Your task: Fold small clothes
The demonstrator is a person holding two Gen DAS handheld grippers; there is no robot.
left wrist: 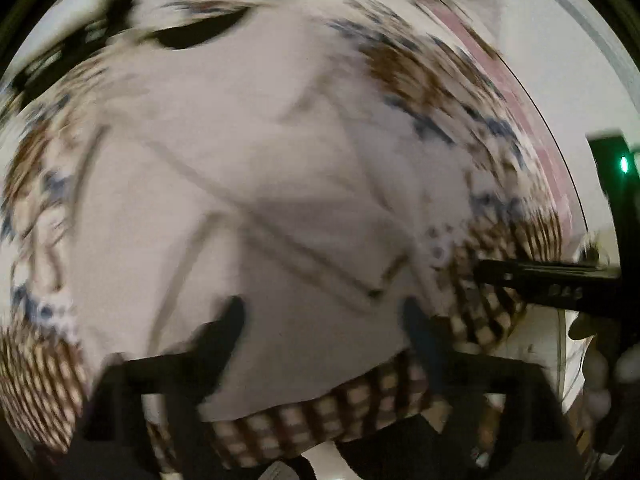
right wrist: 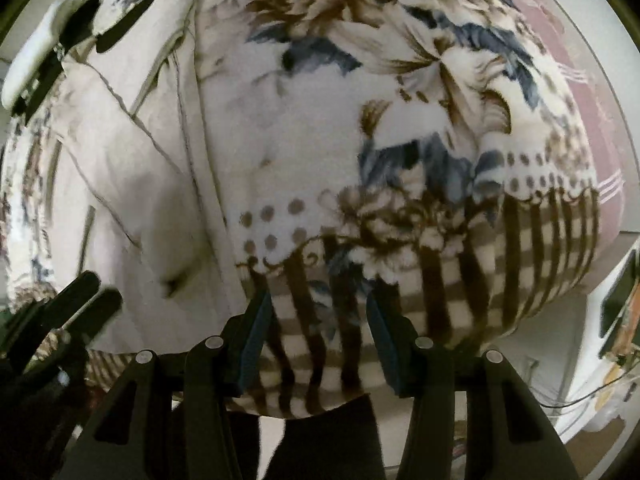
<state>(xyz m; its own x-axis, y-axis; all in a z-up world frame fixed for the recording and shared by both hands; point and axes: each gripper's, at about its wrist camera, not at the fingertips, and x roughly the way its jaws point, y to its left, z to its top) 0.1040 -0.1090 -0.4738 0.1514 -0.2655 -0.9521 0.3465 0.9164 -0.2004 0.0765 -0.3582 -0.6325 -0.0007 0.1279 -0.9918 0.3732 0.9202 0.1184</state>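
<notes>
A small cream-white garment [left wrist: 256,200] with thin dark seams lies spread on a floral and checked fleece blanket [right wrist: 400,128]. In the blurred left wrist view my left gripper [left wrist: 324,312] is open, its fingers resting over the garment's near hem with nothing between them. In the right wrist view the garment [right wrist: 132,168] lies at the left. My right gripper [right wrist: 316,312] is open and empty over the blanket's checked border, to the right of the garment. The left gripper's fingers [right wrist: 80,300] show at the lower left of that view.
The blanket covers a bed with a pink sheet [right wrist: 580,92] at the far right. A dark object [left wrist: 192,36] lies at the garment's far side. The right gripper's body [left wrist: 540,276] shows at the right. White furniture and cables [right wrist: 592,380] stand off the bed.
</notes>
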